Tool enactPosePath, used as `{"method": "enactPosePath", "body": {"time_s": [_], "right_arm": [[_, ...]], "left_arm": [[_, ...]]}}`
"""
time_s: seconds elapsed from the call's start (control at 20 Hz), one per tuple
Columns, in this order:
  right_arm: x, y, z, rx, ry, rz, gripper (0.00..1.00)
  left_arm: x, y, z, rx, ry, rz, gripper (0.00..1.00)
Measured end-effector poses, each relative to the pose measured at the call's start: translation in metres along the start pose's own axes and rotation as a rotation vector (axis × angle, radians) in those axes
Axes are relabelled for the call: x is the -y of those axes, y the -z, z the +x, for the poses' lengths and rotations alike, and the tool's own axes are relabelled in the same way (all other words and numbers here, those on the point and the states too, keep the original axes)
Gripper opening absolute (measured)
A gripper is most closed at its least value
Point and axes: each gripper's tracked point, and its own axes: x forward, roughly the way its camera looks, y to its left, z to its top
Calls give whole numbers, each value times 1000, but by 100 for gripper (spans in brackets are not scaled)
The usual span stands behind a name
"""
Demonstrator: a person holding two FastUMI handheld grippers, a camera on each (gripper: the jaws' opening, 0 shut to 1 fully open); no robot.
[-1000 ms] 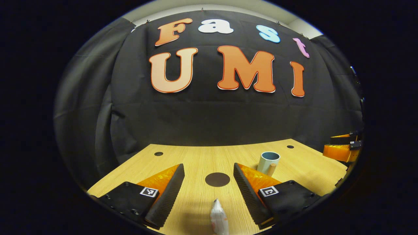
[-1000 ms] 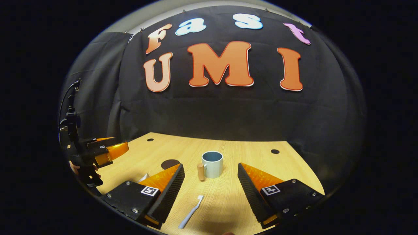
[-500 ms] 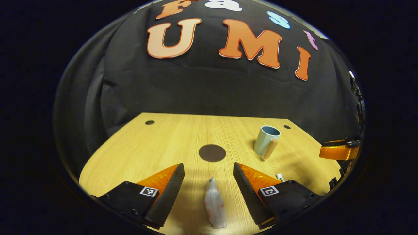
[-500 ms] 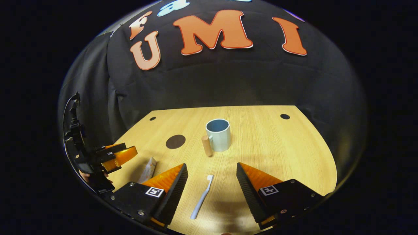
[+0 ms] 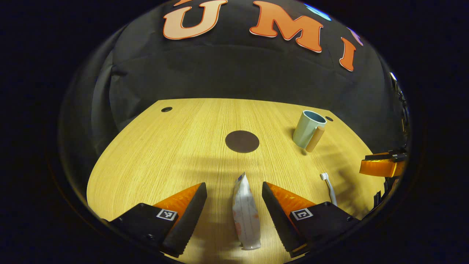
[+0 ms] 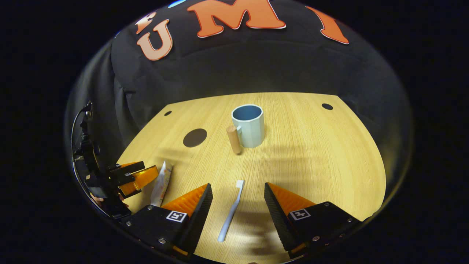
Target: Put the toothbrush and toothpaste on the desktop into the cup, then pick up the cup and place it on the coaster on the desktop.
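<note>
Both views down onto desktop [image 5: 176,146]

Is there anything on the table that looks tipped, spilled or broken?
Nothing stands out. The cup stands upright, the toothpaste and toothbrush lie flat on the table, the coaster is bare, and no spill shows.

Toothbrush [image 6: 231,209], toothpaste [image 5: 245,212] flat; cup [image 6: 248,125] upright.

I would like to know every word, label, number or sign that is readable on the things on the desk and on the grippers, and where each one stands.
No text can be read.
Toothpaste tube: coloured print, too blurred to read.
Left gripper: a square black-and-white marker on each finger mount, a pattern, no words.
Right gripper: the same kind of markers, no words.
Cup, toothbrush, coaster: no print seen.
</note>
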Motion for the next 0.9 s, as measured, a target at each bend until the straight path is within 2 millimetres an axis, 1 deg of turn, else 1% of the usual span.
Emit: {"method": "enactPosePath", "body": {"time_s": [0.1, 0.25, 0.3, 0.35, 0.45, 0.5, 0.55, 0.6, 0.65, 0.7, 0.75, 0.8, 0.85, 0.9], "right_arm": [[-3, 15, 13, -44, -9, -3, 86], [-7, 38, 28, -115, -14, -2, 85], [-12, 46, 32, -138, -21, 4, 76], [-15, 52, 36, -156, -26, 7, 80], [-16, 58, 37, -179, -30, -8, 78], [-16, 61, 38, -185, -25, -23, 71], [-15, 64, 39, -196, -18, -39, 76], [-16, 69, 42, -211, -13, -52, 75], [-16, 73, 44, -229, -14, -63, 74], [-18, 74, 46, -242, -17, -66, 73], [-18, 69, 48, -235, -10, -75, 72], [-19, 70, 50, -245, -11, -76, 70], [-21, 72, 49, -243, -6, -82, 64], [-20, 72, 51, -249, 4, -88, 65]], "left_arm": [[4, 9, 4, -28, 15, -10, 97], [4, 21, 12, -60, 10, -16, 97], [3, 23, 13, -71, 6, -15, 97], [2, 27, 14, -82, 3, -15, 97], [4, 36, 16, -109, 4, -22, 97], [6, 41, 17, -125, 9, -27, 98], [8, 45, 18, -135, 16, -33, 95], [10, 48, 17, -149, 24, -40, 93], [14, 51, 18, -159, 32, -48, 83], [17, 54, 19, -170, 37, -53, 77], [20, 56, 20, -169, 28, -51, 65], [20, 57, 22, -175, 20, -48, 60], [19, 56, 20, -178, 18, -52, 58], [17, 56, 19, -181, 17, -52, 55]]}}
